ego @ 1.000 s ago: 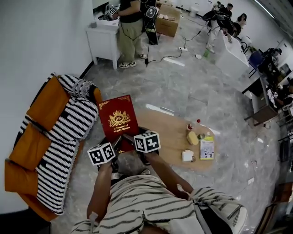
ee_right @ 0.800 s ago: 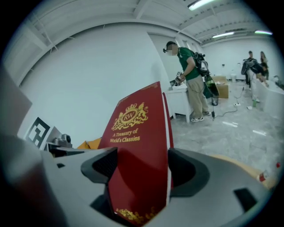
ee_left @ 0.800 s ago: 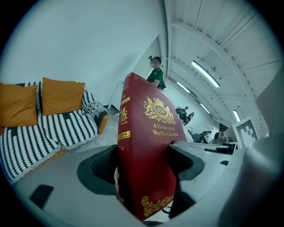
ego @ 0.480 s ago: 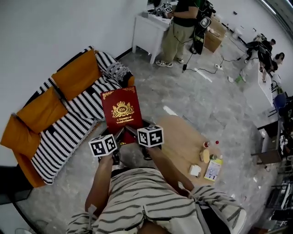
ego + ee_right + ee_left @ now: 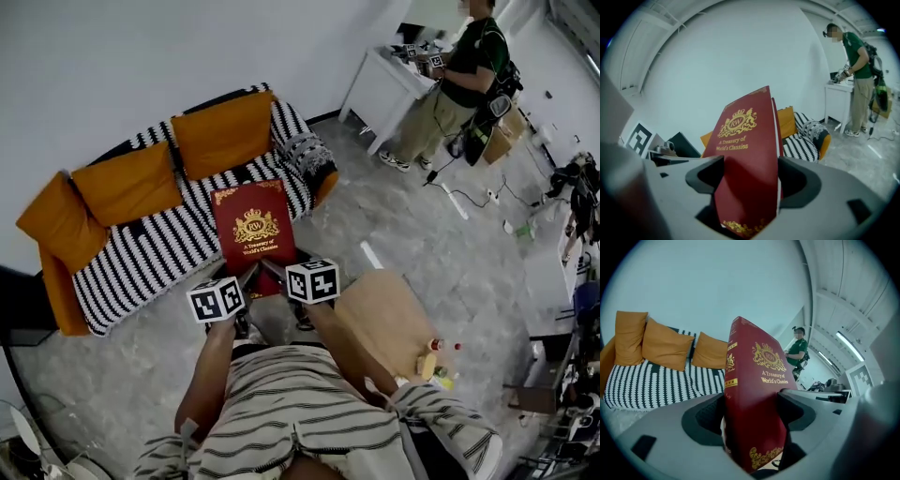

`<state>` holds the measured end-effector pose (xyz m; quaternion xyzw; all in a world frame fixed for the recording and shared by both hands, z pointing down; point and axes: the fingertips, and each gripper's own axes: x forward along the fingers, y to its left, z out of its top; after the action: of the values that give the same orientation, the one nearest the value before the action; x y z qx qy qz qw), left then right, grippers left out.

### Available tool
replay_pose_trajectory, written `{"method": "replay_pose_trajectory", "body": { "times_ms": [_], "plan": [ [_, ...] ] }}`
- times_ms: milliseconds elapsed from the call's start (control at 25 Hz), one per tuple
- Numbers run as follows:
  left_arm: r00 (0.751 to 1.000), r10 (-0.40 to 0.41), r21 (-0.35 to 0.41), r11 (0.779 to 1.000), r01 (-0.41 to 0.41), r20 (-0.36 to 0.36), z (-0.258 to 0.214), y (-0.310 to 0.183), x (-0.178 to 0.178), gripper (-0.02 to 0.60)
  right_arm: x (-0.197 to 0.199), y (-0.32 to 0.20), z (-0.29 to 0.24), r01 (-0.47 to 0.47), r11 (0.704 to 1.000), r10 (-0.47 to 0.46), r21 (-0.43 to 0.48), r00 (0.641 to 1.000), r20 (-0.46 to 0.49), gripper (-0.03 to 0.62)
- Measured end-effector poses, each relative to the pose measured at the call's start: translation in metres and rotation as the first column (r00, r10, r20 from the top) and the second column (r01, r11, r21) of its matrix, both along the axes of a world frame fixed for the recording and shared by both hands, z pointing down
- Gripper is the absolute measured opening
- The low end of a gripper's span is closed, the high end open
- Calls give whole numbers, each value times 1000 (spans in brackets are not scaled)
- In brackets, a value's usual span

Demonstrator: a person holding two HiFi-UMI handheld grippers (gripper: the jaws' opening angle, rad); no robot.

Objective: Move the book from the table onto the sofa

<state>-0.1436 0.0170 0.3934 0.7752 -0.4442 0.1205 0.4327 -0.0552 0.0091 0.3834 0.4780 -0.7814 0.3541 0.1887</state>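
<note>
The left hand-held gripper (image 5: 751,413) is clamped on the red book (image 5: 250,232), its two dark pads pressing the front and back covers close to the gold-banded spine. The right hand-held gripper (image 5: 747,180) grips the same book beside it, on the side where the white page edges show, so both jaws are narrowed to the book's thickness. In the head view the two hand-held grippers hold the book by its near short edge. The book stretches straight out ahead of them with the gold crest and title on its cover facing up. It is clear of the wooden tabletop (image 5: 384,319), which lies behind and to the right of the right hand-held gripper with a few small items at its far end. The sofa (image 5: 141,253), draped in a black-and-white striped cover, lies directly ahead of both hand-held grippers, and the book's far end overlaps the sofa's front edge in the head view; whether it touches the seat cannot be told. Orange cushions (image 5: 223,131) line the sofa's back, beyond the book. Far ahead and to the right of the right hand-held gripper, a person (image 5: 459,84) stands at a white table (image 5: 389,80).
</note>
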Motion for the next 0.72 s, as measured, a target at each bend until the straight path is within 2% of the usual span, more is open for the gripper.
{"method": "replay_pose_trajectory", "body": {
  "times_ms": [160, 360, 720],
  "plan": [
    [998, -62, -9, 998, 62, 4, 5, -18, -45, 351, -45, -24, 5, 65, 998, -65, -4, 998, 0, 362],
    [994, -111, -21, 994, 111, 5, 9, -36, -85, 351, -86, -47, 10, 124, 992, -123, -26, 992, 12, 362],
    [986, -168, -21, 986, 168, 23, 7, -78, -122, 351, -123, -93, 9, 180, 984, -179, -19, 983, 26, 362]
  ]
}}
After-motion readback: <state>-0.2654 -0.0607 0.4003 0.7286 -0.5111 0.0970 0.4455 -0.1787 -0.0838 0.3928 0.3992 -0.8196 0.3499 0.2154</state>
